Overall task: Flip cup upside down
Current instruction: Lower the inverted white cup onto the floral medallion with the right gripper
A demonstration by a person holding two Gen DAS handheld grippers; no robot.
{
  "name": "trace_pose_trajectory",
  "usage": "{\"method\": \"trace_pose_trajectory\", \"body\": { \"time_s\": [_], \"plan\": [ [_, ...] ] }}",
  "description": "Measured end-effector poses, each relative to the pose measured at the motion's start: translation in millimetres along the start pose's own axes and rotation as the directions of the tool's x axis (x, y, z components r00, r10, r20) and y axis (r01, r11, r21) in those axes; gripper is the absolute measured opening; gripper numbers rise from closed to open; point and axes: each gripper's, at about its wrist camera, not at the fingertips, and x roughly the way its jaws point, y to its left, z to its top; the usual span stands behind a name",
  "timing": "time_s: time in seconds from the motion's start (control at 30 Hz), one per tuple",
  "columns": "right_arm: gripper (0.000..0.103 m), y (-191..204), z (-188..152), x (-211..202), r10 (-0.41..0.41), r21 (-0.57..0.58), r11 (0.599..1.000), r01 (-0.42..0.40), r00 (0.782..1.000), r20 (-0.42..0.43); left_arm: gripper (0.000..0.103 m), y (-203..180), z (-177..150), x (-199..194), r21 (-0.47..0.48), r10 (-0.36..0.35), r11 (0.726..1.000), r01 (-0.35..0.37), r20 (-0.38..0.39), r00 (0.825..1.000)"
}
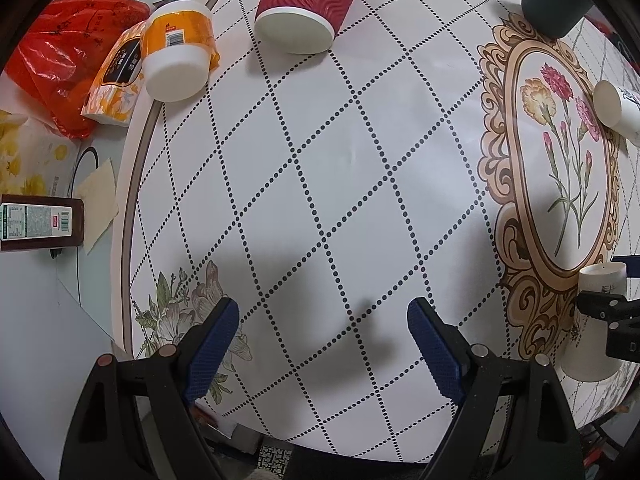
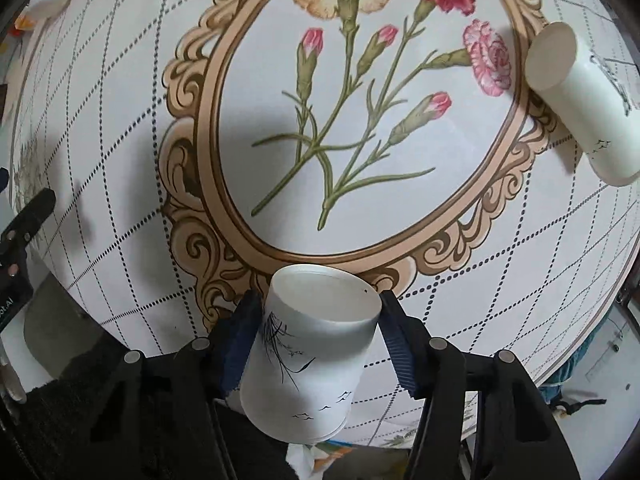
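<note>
A white paper cup with a black grass-and-birds print (image 2: 308,352) stands upside down, base up, at the table's near edge between the blue pads of my right gripper (image 2: 320,332). The jaws sit close against its sides; I cannot tell whether they still press it. The same cup (image 1: 596,320) and the right gripper show at the right edge of the left wrist view. My left gripper (image 1: 324,332) is open and empty, hovering over the diamond-patterned tablecloth (image 1: 340,152).
A second white cup (image 2: 580,100) stands base up at the right, by the carnation medallion (image 2: 360,120). A red ripple cup (image 1: 308,4), a dark green cup (image 1: 556,0) and an orange-white cup (image 1: 176,48) stand base up at the far side. A red bag (image 1: 64,52) and packets lie at left.
</note>
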Motion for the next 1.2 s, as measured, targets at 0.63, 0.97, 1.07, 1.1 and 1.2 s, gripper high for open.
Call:
{"method": "trace_pose_trajectory", "body": {
  "time_s": [0.63, 0.97, 1.07, 1.1, 1.2],
  "plan": [
    [0.062, 9, -19, -104, -0.233, 0.255, 0.965, 0.058, 0.629, 0.742, 0.086, -10, 21, -8, 0.003, -0.018, 1.0, 0.018, -0.004, 1.0],
    [0.062, 23, -43, -75, -0.285, 0.291, 0.954, 0.071, 0.516, 0.808, 0.086, -23, 20, -9, 0.047, -0.02, 0.999, 0.02, -0.002, 1.0],
    [0.062, 22, -46, -61, -0.262, 0.283, 0.958, 0.048, 0.55, 0.793, 0.086, -26, 16, -12, 0.056, -0.023, 0.998, 0.023, 0.008, 1.0],
    [0.063, 21, -46, -59, -0.25, 0.281, 0.959, 0.031, 0.563, 0.788, 0.086, -27, 16, -14, 0.061, -0.026, 0.998, 0.025, 0.014, 1.0],
    [0.072, 15, -48, -56, -0.225, 0.299, 0.954, -0.023, 0.607, 0.763, 0.086, -28, 16, -22, 0.077, -0.03, 0.997, 0.027, 0.034, 0.999]
  ]
}}
